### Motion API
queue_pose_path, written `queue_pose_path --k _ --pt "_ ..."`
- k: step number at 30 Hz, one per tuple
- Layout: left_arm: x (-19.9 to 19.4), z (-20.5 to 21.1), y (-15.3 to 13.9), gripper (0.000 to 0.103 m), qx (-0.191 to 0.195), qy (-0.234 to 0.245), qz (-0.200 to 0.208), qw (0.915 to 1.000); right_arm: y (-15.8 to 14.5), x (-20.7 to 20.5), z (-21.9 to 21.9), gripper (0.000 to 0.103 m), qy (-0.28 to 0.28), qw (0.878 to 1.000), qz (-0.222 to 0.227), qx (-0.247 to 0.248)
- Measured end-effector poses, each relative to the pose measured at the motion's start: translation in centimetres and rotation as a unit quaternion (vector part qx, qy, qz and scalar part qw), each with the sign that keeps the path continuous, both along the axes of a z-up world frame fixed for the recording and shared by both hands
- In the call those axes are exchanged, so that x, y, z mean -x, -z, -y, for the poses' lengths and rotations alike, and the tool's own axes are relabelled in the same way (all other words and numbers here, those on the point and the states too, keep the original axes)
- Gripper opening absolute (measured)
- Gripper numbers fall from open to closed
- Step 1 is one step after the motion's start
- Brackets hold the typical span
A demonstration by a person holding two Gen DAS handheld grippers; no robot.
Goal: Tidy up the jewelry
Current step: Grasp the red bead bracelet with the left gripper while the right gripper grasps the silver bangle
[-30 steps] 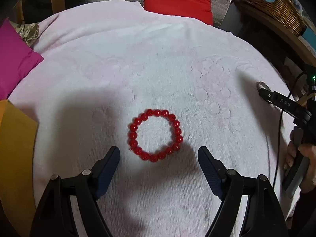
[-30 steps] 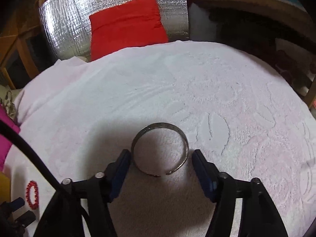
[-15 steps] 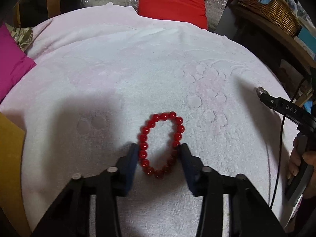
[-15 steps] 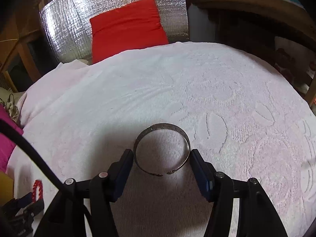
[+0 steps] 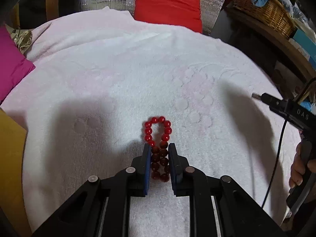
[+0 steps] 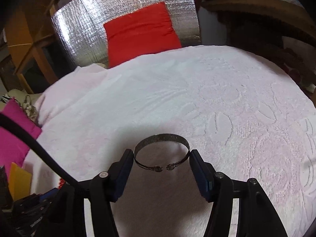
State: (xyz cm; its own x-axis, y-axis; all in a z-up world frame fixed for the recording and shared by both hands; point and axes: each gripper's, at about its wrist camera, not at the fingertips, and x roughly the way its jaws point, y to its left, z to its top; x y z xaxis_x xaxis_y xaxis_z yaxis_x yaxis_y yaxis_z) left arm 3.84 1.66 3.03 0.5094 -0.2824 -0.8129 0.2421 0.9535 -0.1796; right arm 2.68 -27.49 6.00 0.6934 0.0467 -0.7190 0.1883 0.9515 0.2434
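The red bead bracelet (image 5: 158,148) lies on the white towel (image 5: 138,75), squeezed into a narrow loop whose long axis runs straight away from the left gripper (image 5: 159,164). Its near half is flattened into two rows of beads side by side; its far end bulges into a small rounded eye. The beads are glossy, round and even in size, bright red in the light and darker in the shade between the pads. The left gripper is pressed together on the bracelet, having just been closing, with the beads pinched between its blue pads.

The metal cuff bangle (image 6: 161,154) sits between the fingers of the right gripper (image 6: 161,164), both pads touching its sides. It is a dull grey, textured band, wide at the far side and thinning to two knobbed ends that face the camera across a small gap. A red cushion (image 6: 140,31) leans at the far edge.
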Motion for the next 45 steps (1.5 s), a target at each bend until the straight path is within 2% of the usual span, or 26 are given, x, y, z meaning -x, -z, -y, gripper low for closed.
queue_pose_path --k 1,7,11,15,19,21,23,24,27,28,29,34,40,42,44,45 --pt "0.2 0.0 -0.4 0.001 0.004 0.001 0.003 1.0000 -0.2 0.3 0.0 0.062 -0.003 1.000 0.003 -0.004" --pt "1.5 0.0 -2.1 0.001 0.017 0.004 0.020 0.9996 -1.3 1.6 -0.6 0.061 -0.024 0.999 0.019 -0.015" --pt "1.8 -0.6 -1.8 0.001 0.013 0.006 0.014 0.9998 -1.8 2.7 -1.4 0.061 -0.039 0.999 0.026 -0.014" --pt "1.5 -1.2 -1.0 0.001 0.009 0.005 -0.002 0.9999 -1.0 2.7 -2.3 0.061 -0.055 0.998 0.013 0.007" --pt "1.5 -1.6 -1.1 0.003 0.006 0.009 0.000 0.9999 0.3 2.1 -2.4 0.062 -0.063 0.998 -0.011 0.029" --pt "1.5 -1.6 -1.2 0.011 0.006 0.015 0.001 0.9999 0.2 2.0 -2.4 0.062 -0.067 0.997 -0.013 0.034" --pt "1.3 -1.6 -1.1 0.053 0.003 0.014 -0.002 0.9999 0.3 2.0 -2.3 0.064 -0.069 0.997 -0.018 0.034" --pt "1.3 -1.6 -1.2 0.058 0.001 0.009 0.002 1.0000 0.6 1.8 -2.2 0.066 -0.071 0.996 -0.026 0.036" --pt "1.2 -1.4 -1.4 0.062 0.007 0.018 0.009 0.9998 1.7 1.6 -2.2 0.067 -0.073 0.994 -0.053 0.053" --pt "1.2 -1.2 -1.3 0.068 0.004 0.023 0.008 0.9997 2.1 1.4 -2.3 0.067 -0.074 0.993 -0.064 0.062" --pt "1.2 -1.0 -1.2 0.070 -0.001 0.024 0.009 0.9997 2.4 1.3 -2.2 0.068 -0.074 0.993 -0.070 0.065" --pt "0.7 -0.3 0.4 0.070 -0.032 0.033 -0.011 0.9989 2.3 1.5 -2.0 0.071 -0.076 0.993 -0.067 0.062" --pt "0.3 -0.4 1.7 0.068 -0.015 0.035 -0.020 0.9991 2.4 1.6 -3.1 0.072 -0.077 0.990 -0.076 0.086" --pt "0.2 -0.2 1.8 0.054 -0.007 0.040 -0.019 0.9990 2.7 1.6 -3.7 0.071 -0.083 0.987 -0.079 0.108" --pt "0.2 0.4 1.9 0.039 0.000 0.051 -0.015 0.9986 2.7 1.6 -4.3 0.066 -0.092 0.985 -0.077 0.123" --pt "0.2 0.6 1.8 0.036 -0.002 0.056 -0.010 0.9984 2.6 1.6 -4.3 0.065 -0.092 0.985 -0.076 0.125"
